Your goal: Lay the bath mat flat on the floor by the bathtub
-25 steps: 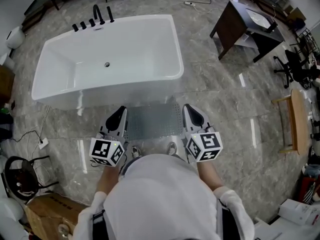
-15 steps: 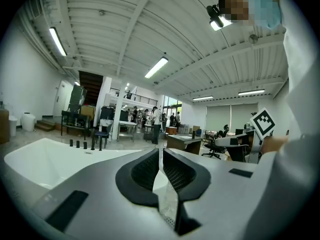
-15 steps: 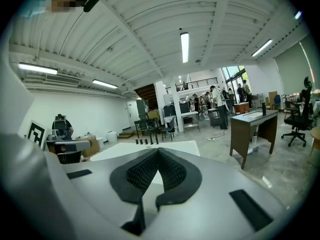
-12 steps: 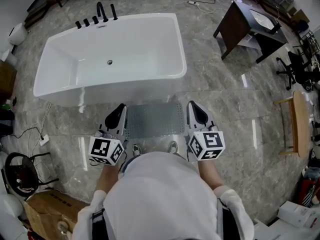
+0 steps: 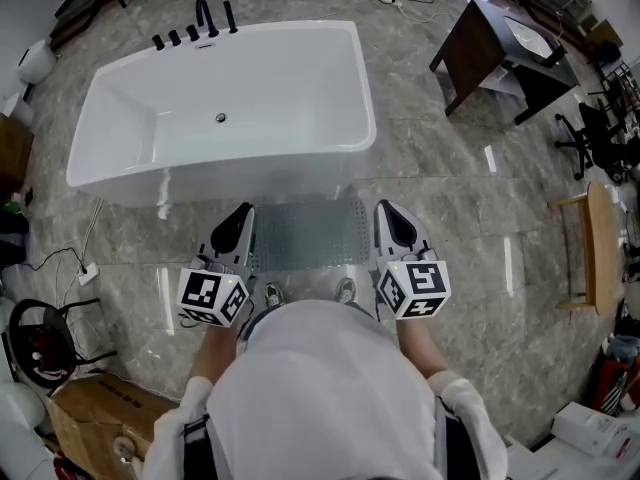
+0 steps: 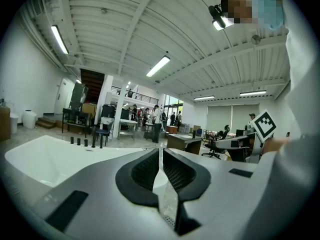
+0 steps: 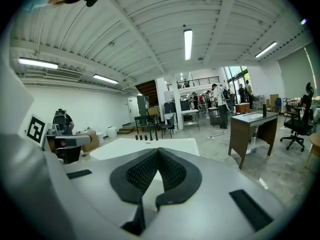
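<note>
Here, left gripper (image 5: 243, 215) and right gripper (image 5: 386, 210) each pinch the bath mat (image 5: 305, 236) (translucent) before the bathtub (image 5: 362, 98).

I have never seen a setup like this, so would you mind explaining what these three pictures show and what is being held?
A person holds a handheld two-jaw gripper in each hand. The head view looks down from a camera on their head; the other two pictures come from cameras riding on the left gripper and right gripper, looking along their jaws. Both grippers are shut on a see-through grey bath mat, holding it between them above the floor beside the white bathtub.
</note>
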`<state>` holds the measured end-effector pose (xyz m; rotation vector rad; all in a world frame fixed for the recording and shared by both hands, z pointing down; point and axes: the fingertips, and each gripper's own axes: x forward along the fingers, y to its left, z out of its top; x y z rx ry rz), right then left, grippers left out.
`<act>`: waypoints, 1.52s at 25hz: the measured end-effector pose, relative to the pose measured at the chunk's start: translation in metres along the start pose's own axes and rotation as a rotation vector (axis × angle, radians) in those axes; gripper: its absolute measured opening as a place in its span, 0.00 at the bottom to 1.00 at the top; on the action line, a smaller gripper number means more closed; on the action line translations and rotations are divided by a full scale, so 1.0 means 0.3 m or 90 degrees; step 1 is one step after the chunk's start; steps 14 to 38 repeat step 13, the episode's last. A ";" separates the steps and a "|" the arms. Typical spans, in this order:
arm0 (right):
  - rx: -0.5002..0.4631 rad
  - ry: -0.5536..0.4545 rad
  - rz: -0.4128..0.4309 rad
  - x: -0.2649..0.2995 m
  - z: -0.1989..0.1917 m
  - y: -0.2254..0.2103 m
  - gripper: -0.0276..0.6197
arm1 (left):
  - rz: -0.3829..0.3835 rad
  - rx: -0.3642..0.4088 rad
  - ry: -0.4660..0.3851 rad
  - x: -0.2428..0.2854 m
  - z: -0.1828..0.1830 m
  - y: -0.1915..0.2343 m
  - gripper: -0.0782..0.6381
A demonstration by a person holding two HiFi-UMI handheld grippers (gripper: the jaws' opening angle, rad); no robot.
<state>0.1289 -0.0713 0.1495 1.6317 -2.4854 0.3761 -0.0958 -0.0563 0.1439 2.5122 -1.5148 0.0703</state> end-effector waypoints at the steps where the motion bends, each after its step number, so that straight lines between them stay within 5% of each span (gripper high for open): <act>1: 0.000 0.002 0.000 -0.001 0.000 0.000 0.09 | 0.000 0.000 0.001 0.000 0.000 0.000 0.18; 38: -0.005 0.011 0.003 0.004 -0.016 -0.001 0.09 | 0.000 -0.006 0.009 0.009 -0.018 0.004 0.18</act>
